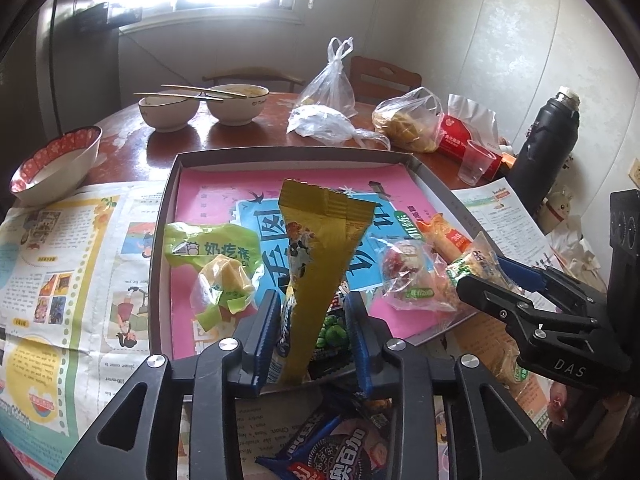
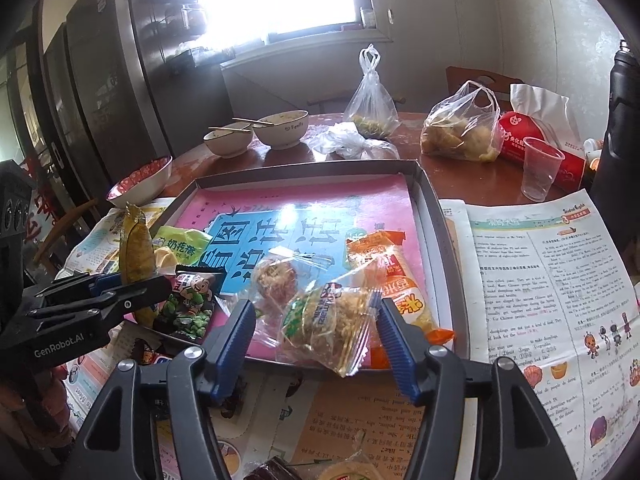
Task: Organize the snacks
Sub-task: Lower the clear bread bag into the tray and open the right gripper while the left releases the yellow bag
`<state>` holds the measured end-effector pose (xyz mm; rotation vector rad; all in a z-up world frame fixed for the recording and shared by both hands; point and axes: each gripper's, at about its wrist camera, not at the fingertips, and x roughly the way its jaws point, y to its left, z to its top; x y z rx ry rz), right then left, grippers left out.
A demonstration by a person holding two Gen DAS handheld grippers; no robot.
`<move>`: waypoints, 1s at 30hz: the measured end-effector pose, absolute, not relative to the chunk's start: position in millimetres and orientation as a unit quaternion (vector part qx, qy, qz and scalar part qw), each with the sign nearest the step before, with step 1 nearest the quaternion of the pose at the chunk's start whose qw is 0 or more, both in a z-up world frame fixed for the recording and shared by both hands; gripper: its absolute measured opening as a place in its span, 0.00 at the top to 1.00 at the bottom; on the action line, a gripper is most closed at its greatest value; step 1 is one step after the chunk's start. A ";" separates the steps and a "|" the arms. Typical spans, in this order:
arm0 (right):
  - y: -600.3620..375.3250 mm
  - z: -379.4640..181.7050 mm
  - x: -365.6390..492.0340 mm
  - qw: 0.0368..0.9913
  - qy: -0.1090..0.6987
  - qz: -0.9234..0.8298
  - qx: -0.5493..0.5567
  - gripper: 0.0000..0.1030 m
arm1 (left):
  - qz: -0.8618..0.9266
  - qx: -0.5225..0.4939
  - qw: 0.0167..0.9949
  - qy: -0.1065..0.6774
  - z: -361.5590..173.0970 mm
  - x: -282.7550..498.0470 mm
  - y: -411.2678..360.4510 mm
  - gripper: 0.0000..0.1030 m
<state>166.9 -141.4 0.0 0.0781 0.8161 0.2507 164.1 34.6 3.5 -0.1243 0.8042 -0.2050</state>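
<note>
both grippers are over the tray rn: left gripper has its jaws apart around a gold snack packet, right gripper sits open around a clear-wrapped cake lying at the tray's near edge

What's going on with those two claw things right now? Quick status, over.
Left hand-held gripper open around a gold snack packet. Right hand-held gripper open around a clear-wrapped pastry. Both over the tray; nothing blocking.

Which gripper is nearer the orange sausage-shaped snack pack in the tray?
Right. The right gripper sits around a clear-wrapped snack just beside the orange pack; the left gripper straddles the gold packet at the tray's other side.
</note>
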 end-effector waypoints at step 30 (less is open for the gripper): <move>-153.9 21.9 151.2 0.921 0.365 0.123 0.053 0.37 | -0.071 -0.061 0.927 0.364 30.0 145.0 50.1 0.35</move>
